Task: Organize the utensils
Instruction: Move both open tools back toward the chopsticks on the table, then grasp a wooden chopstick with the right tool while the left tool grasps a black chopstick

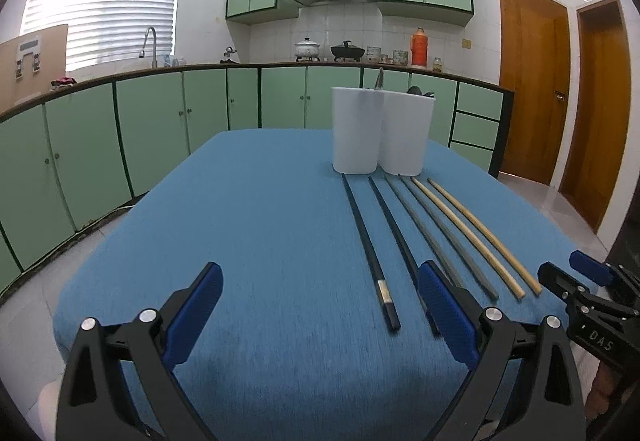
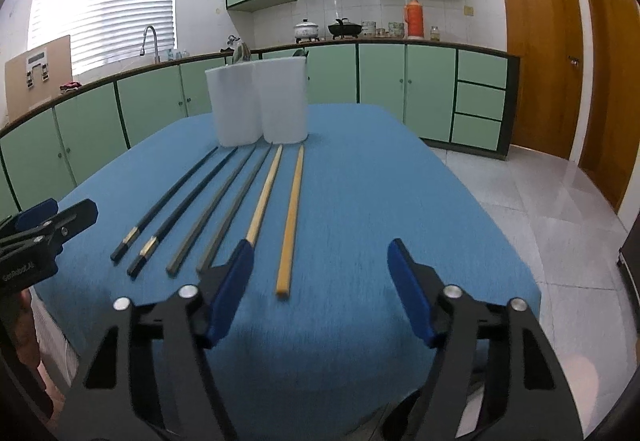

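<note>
Chopsticks: six lie in a row on the blue surface (image 2: pixel 380 169), just in front of two white holders (image 2: pixel 262 101) that stand side by side, touching, at the far end. From left to right the row reads two black chopsticks (image 2: pixel 170 197), two grey chopsticks (image 2: pixel 218 211) and two pale wooden chopsticks (image 2: pixel 294 217). None is in a holder yet; dark utensil tips already show above the holder rims.

Each stick's long axis runs near to far, thin tips pointing at the holders, thick butt ends toward the person. The sticks fan slightly, closer together at the far tips and spread at the near ends.

The right tongs (image 2: pixel 322 269) hang above the near edge with jaws wide apart and nothing between them. The butt of the rightmost wooden stick lies between the two fingers, slightly ahead of them; its partner's butt is hidden behind the left finger. The left tongs (image 1: pixel 320 293) are likewise spread and empty, with one black stick's butt (image 1: pixel 388 301) just inside the right finger.

Judgement: the right tongs are nearer the wooden pair and the left tongs nearer the black pair. Since the sticks lie along the reach, a grasp at the butt end seems called for.
</note>
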